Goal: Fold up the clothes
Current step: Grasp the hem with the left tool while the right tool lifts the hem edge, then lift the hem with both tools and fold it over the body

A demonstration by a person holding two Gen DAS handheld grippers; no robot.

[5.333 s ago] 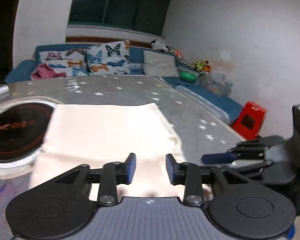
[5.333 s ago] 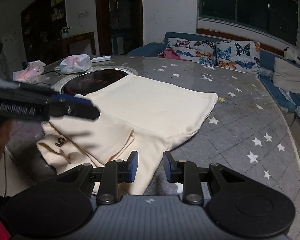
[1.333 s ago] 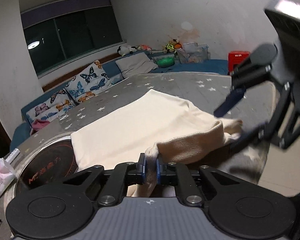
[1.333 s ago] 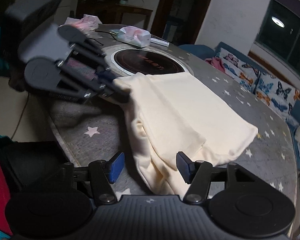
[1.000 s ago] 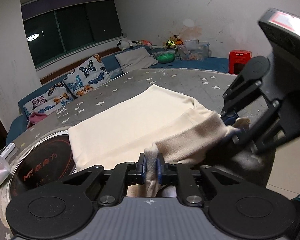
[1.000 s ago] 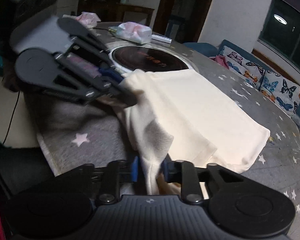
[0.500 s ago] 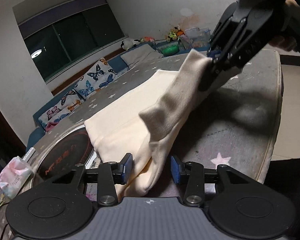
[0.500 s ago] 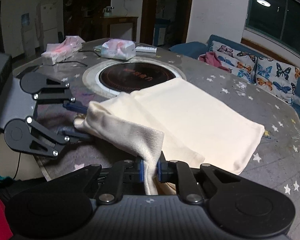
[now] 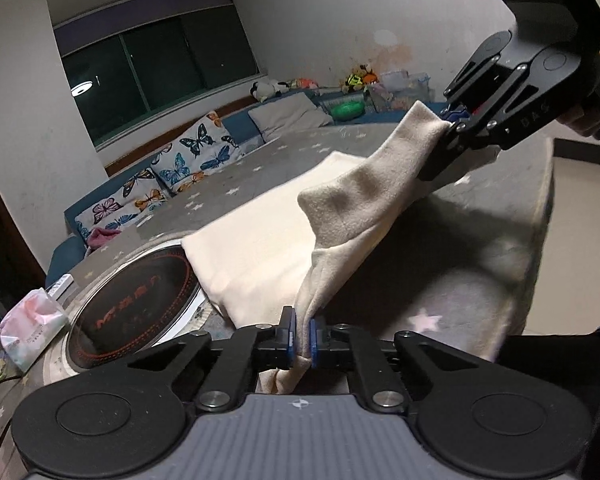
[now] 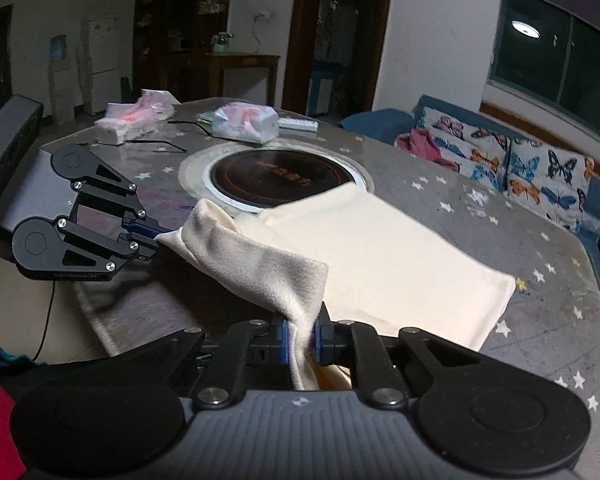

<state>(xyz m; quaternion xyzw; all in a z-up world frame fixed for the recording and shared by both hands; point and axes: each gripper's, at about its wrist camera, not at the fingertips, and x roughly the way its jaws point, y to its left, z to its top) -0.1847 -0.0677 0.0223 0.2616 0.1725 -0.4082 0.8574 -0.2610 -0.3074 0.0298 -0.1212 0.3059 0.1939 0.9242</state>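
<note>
A cream garment [image 9: 260, 252] lies partly folded on the grey star-patterned table [image 9: 460, 280]. Its near edge is lifted off the table and stretched between both grippers. My left gripper [image 9: 303, 338] is shut on one end of that edge. It also shows at the left of the right wrist view [image 10: 156, 236]. My right gripper [image 10: 302, 338] is shut on the other end, and it shows at the upper right of the left wrist view [image 9: 452, 120]. The rest of the garment [image 10: 380, 256] lies flat on the table.
A round black induction hob [image 10: 284, 178] is set in the table beside the garment. Tissue packs [image 10: 246, 122] and a cable lie beyond it. A blue sofa with butterfly pillows [image 9: 188, 160] stands behind. The table edge [image 9: 540, 240] drops off to the floor.
My left gripper was open around the cloth half a second ago and has shut on it. Both grippers have moved apart, so the lifted edge is stretched between them.
</note>
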